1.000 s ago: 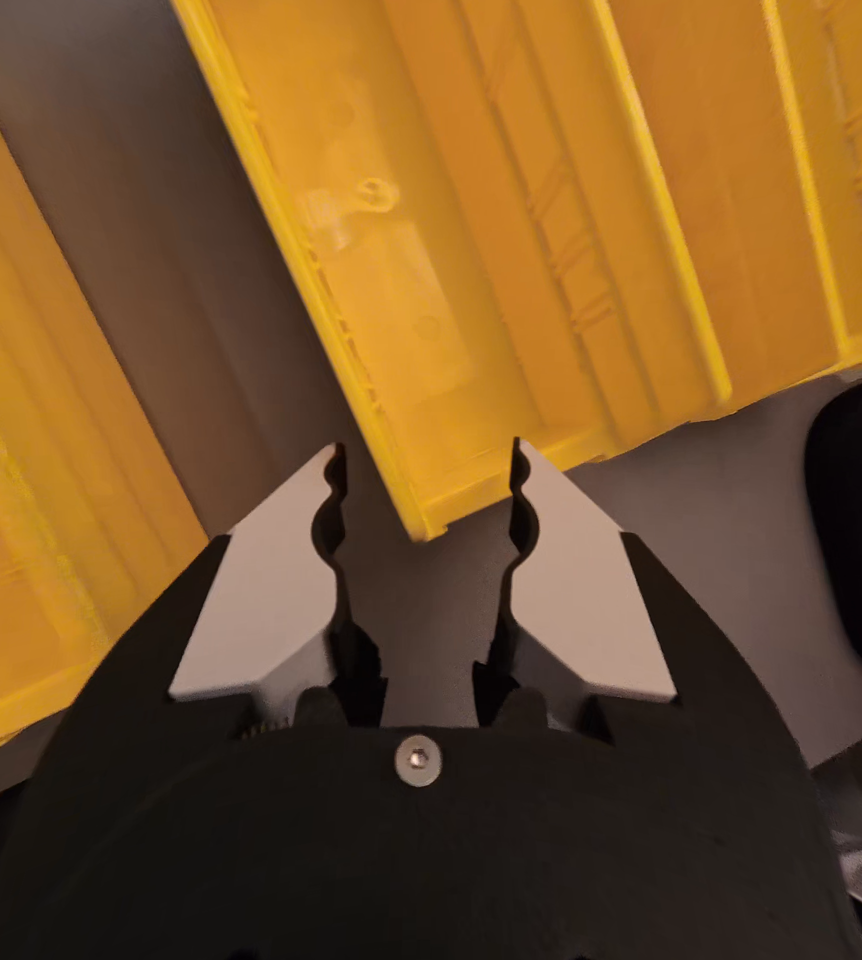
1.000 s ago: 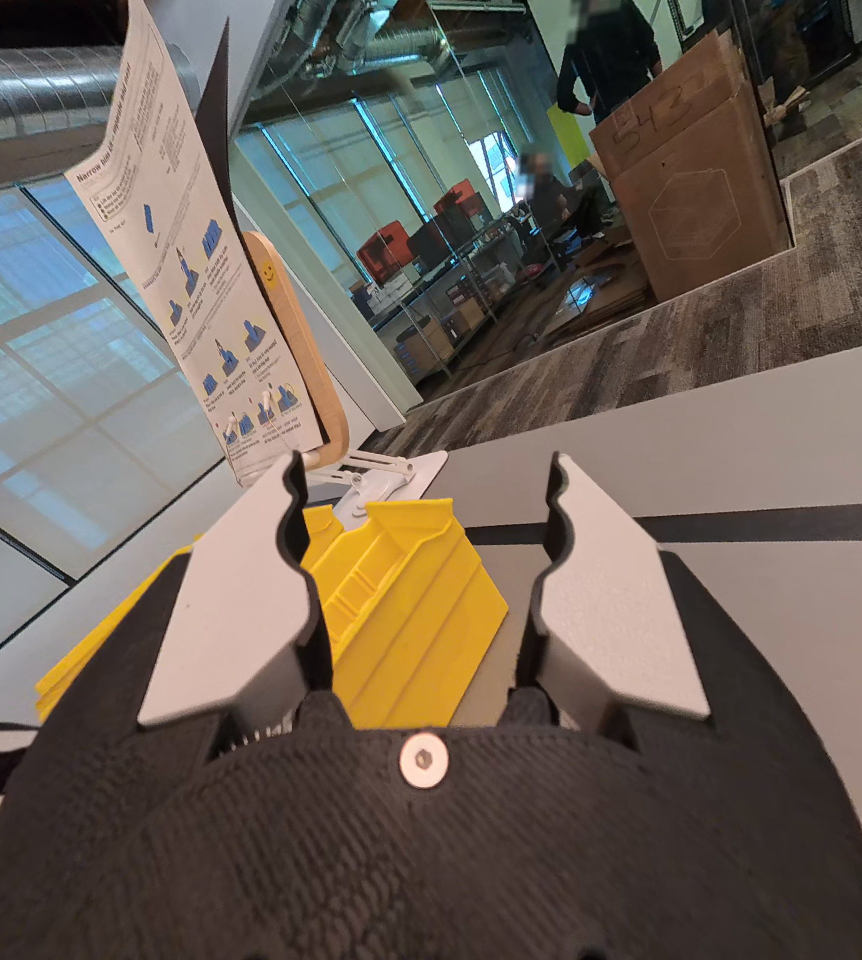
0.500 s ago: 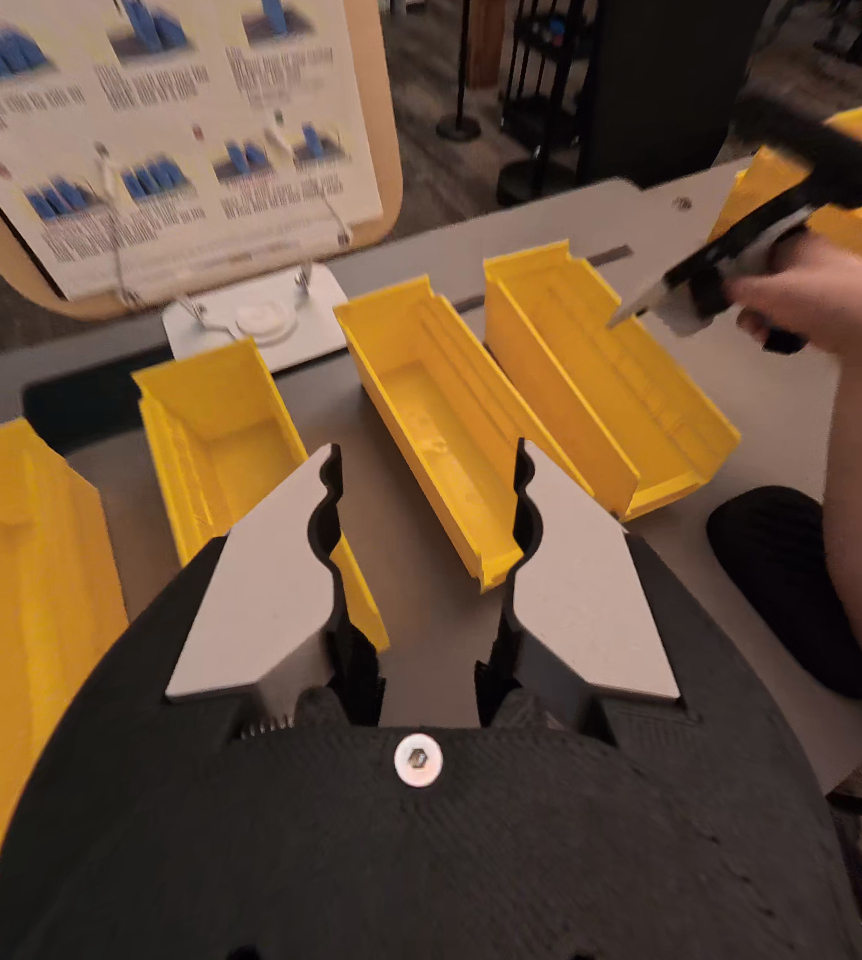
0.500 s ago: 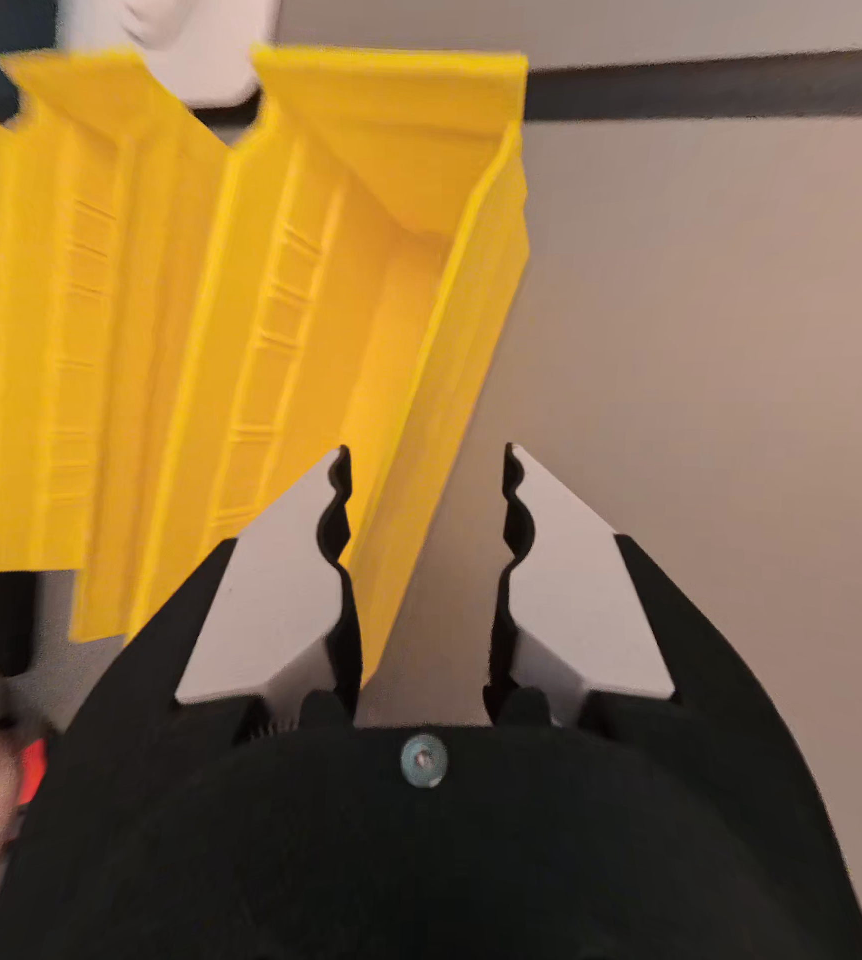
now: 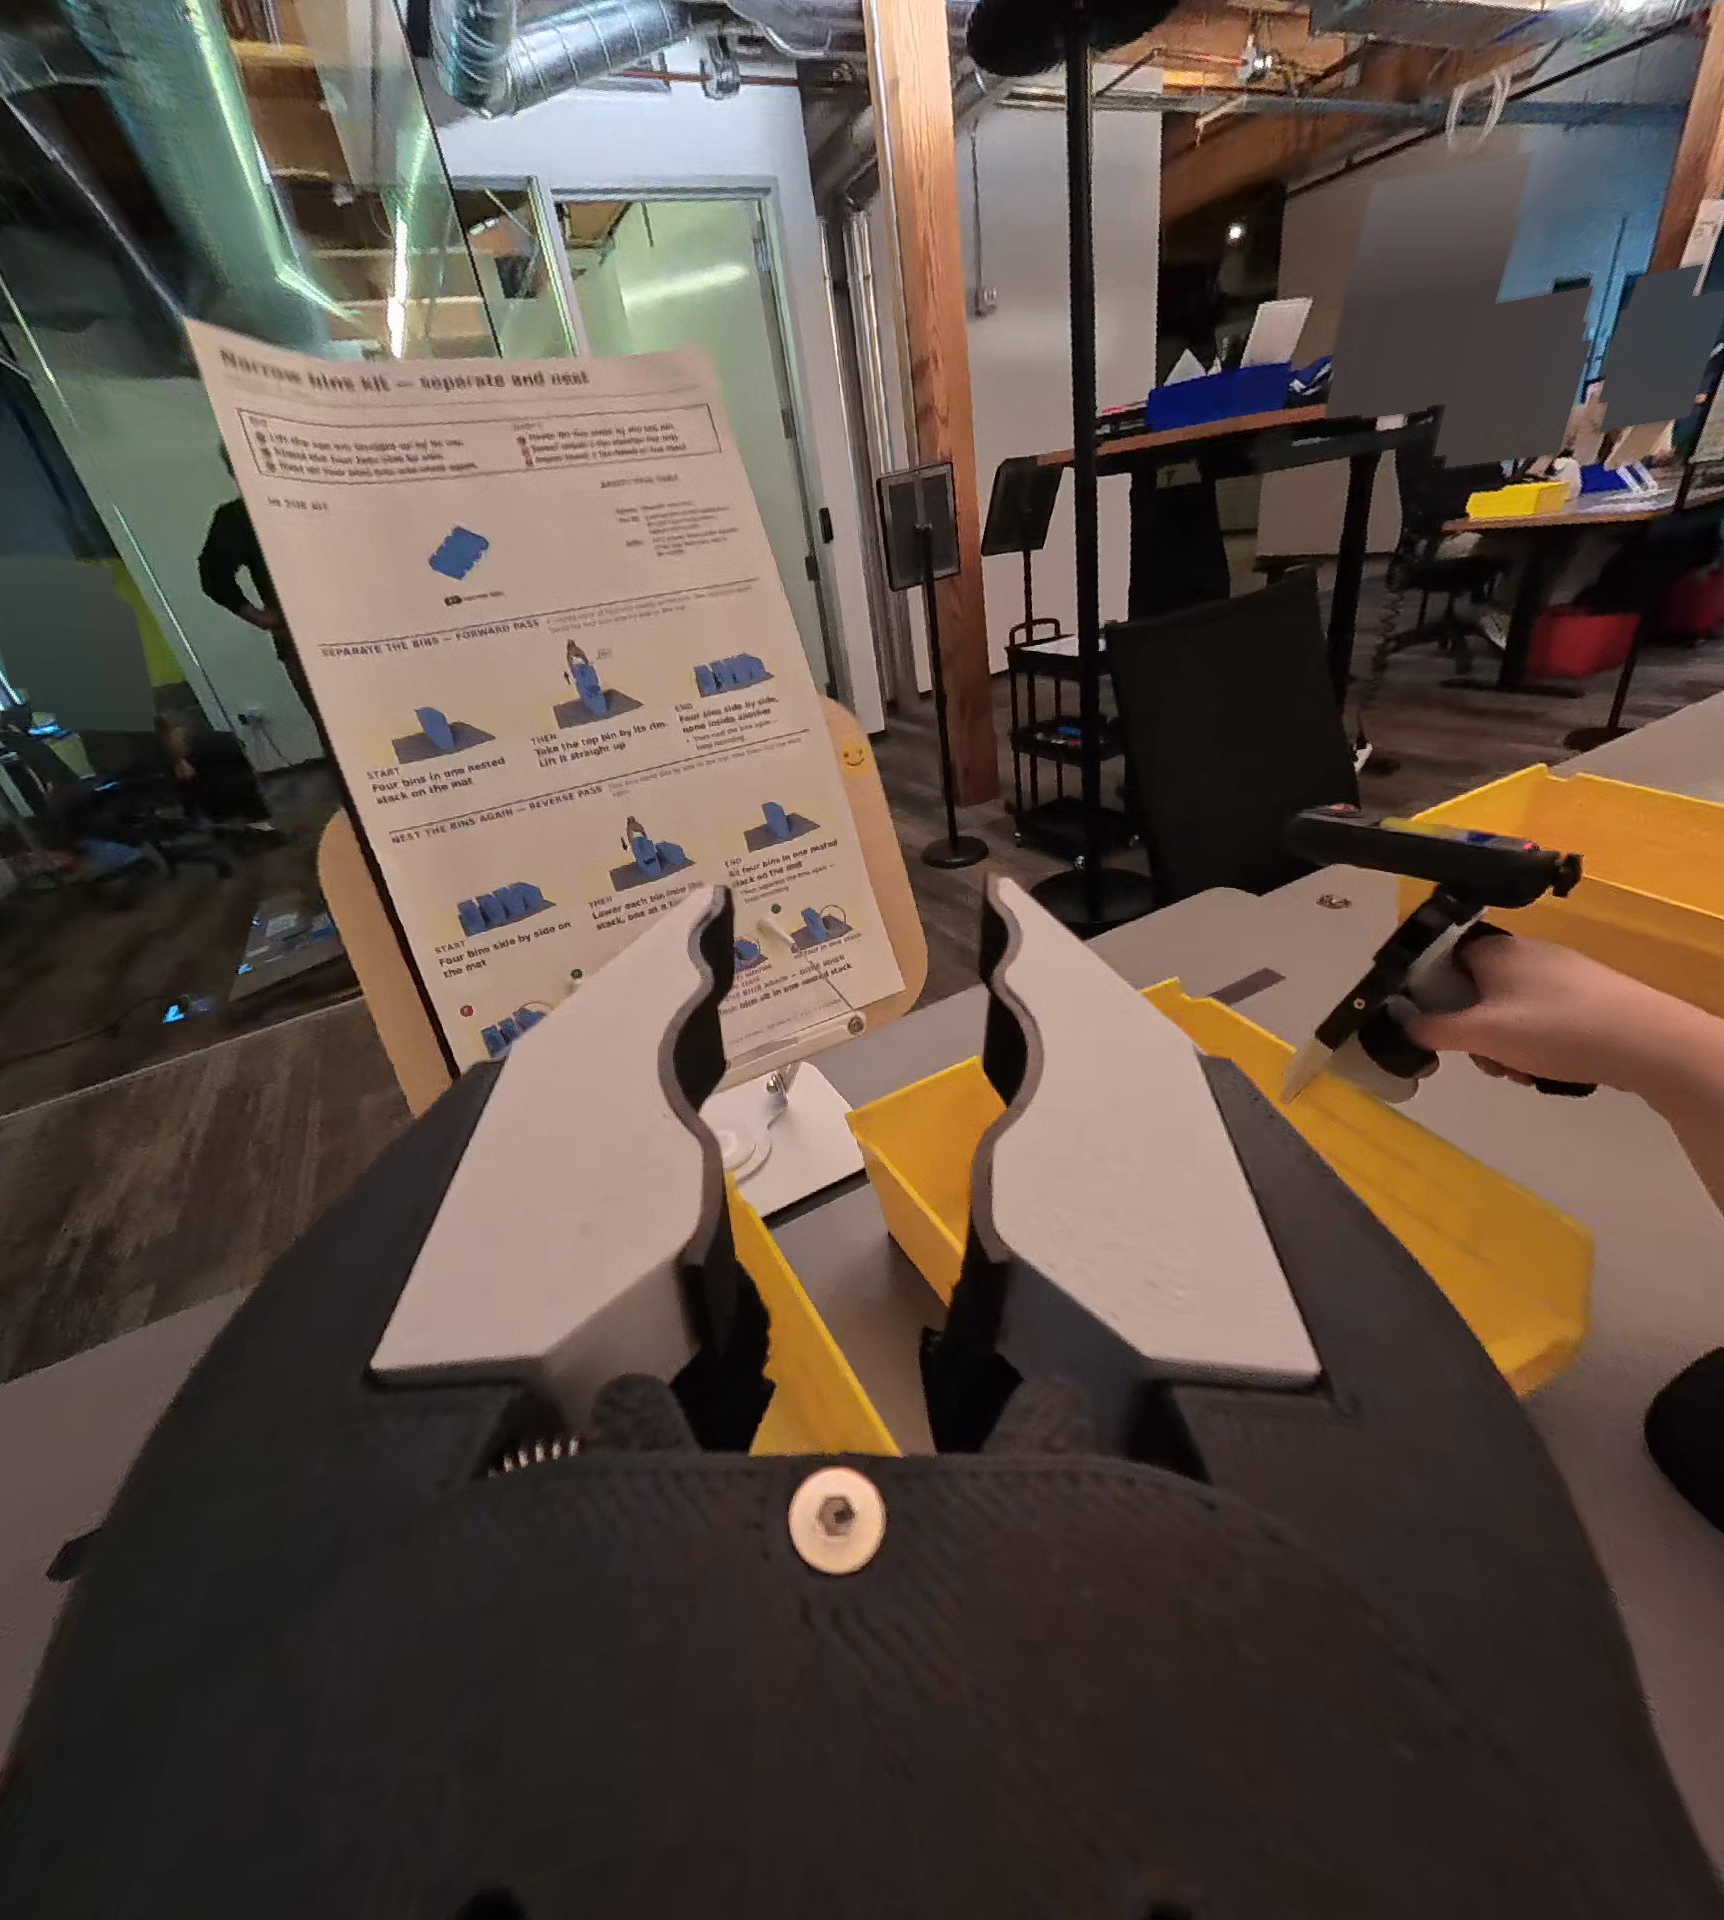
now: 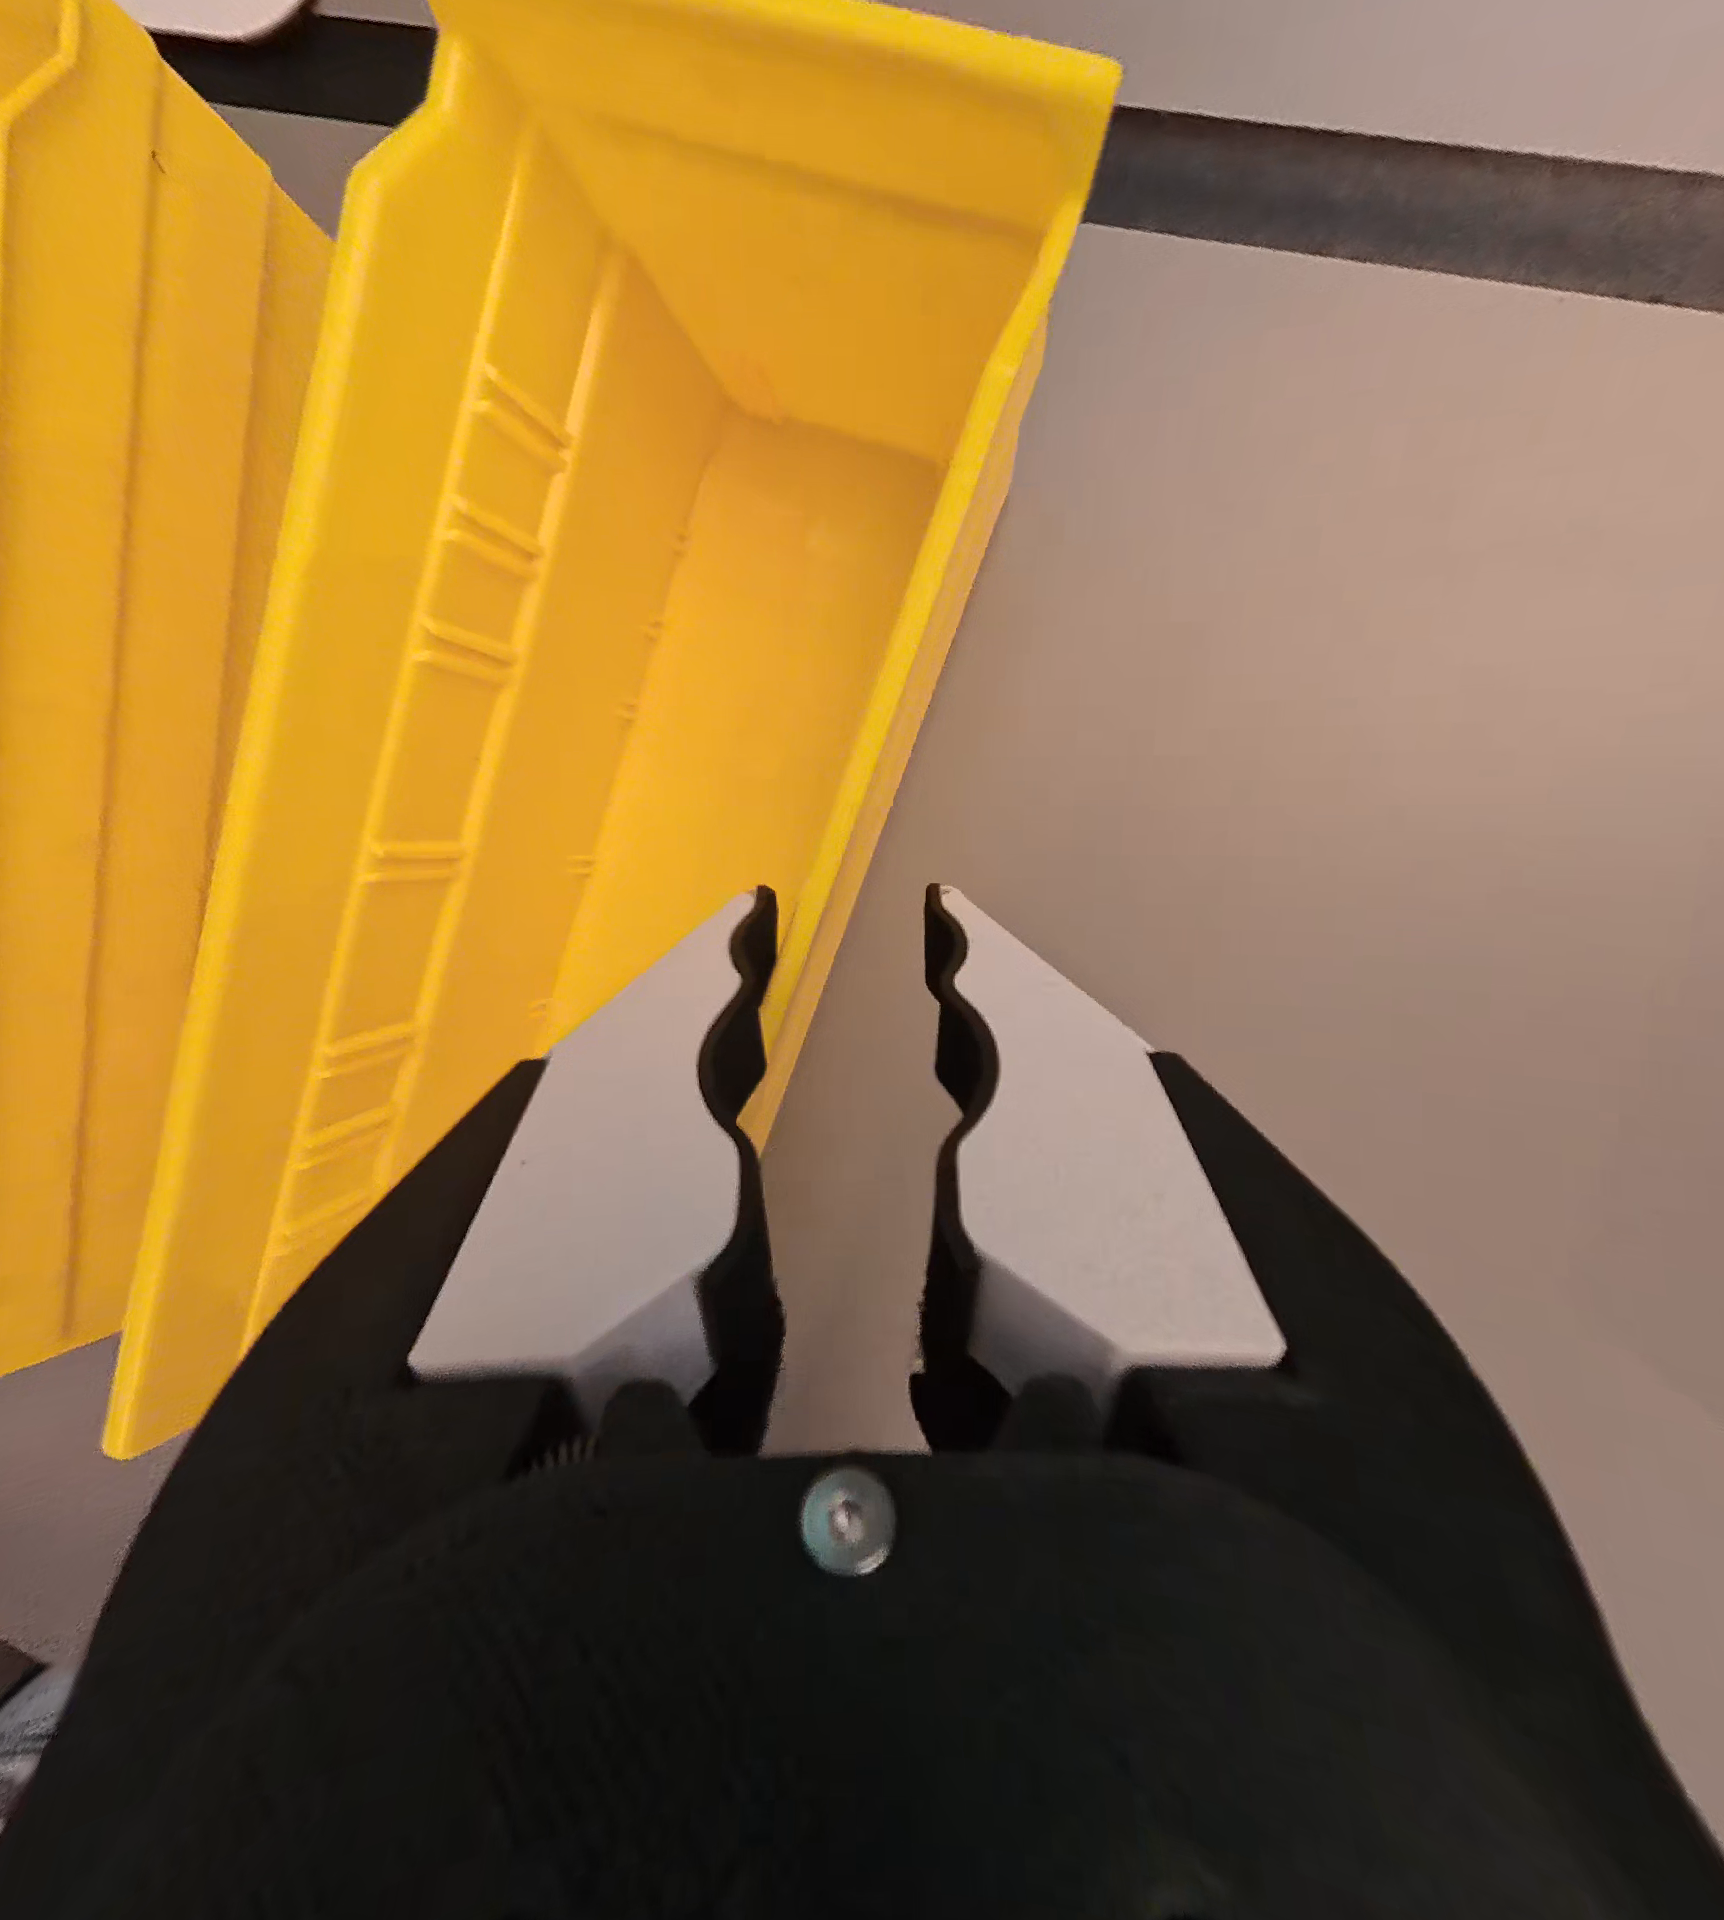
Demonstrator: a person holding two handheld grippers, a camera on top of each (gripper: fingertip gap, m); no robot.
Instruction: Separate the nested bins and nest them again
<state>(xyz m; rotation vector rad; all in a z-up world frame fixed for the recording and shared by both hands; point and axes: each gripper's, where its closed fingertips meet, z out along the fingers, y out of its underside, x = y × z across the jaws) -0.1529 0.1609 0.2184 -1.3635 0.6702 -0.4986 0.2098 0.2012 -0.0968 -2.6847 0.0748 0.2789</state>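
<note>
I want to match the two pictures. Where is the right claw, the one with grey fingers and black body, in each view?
Left wrist view: the right claw is at the right edge, hand-held, tips down at a yellow plastic bin's wall.
Right wrist view: the right claw fills the bottom centre, jaws apart astride that wall.
Shared landmark: the rightmost yellow plastic bin.

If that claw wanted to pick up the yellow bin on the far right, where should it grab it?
Probably by the thin right side wall of the rightmost yellow bin, coming down from above. The bin sits open side up on the grey table, so one finger can drop inside and the other outside. The right claw already straddles that wall, open; the right finger stands clear of it.
</note>
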